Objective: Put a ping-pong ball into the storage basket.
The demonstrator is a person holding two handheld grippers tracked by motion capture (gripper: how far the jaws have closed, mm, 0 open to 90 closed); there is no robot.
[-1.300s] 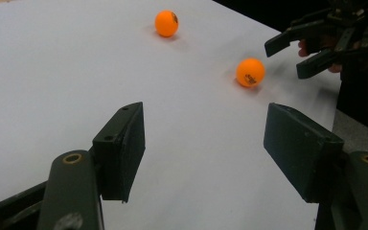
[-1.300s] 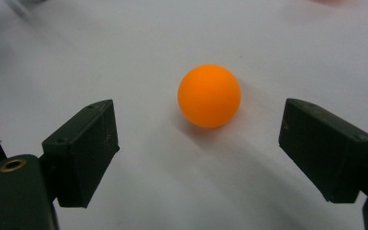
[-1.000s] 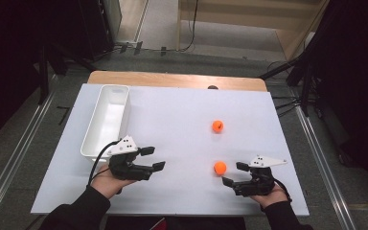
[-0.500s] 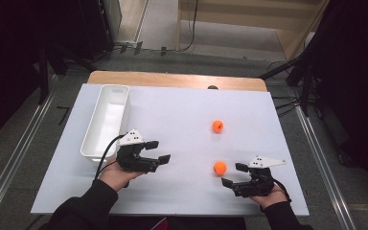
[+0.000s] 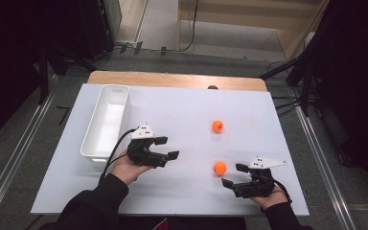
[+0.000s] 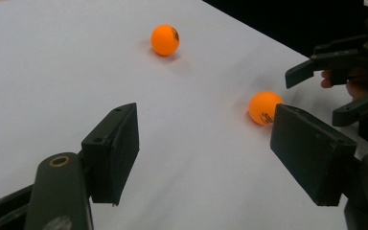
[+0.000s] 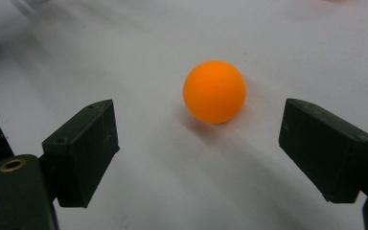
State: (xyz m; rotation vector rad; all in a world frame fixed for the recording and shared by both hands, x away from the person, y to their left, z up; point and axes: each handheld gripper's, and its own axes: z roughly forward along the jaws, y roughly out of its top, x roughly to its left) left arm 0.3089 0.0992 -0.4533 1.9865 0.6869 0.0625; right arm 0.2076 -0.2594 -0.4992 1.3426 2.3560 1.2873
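Observation:
Two orange balls lie on the white table top (image 5: 182, 103). The nearer ball (image 5: 220, 167) (image 7: 214, 91) rests just ahead of my right gripper (image 5: 234, 175) (image 7: 196, 148), which is open, its jaws wide apart and short of the ball. The farther ball (image 5: 217, 126) (image 6: 165, 40) sits toward the middle of the table. My left gripper (image 5: 167, 147) (image 6: 206, 148) is open and holds nothing; it points right, toward the nearer ball (image 6: 265, 108). In the left gripper view the right gripper (image 6: 318, 93) stands behind that ball.
A long white tray (image 5: 105, 120) stands at the left of the table, just behind my left hand. A wooden strip (image 5: 172, 79) runs along the far edge. Grey floor and metal rails surround the table.
My left gripper has moved forward and to the right, away from the front edge. The right gripper and both balls have stayed in place.

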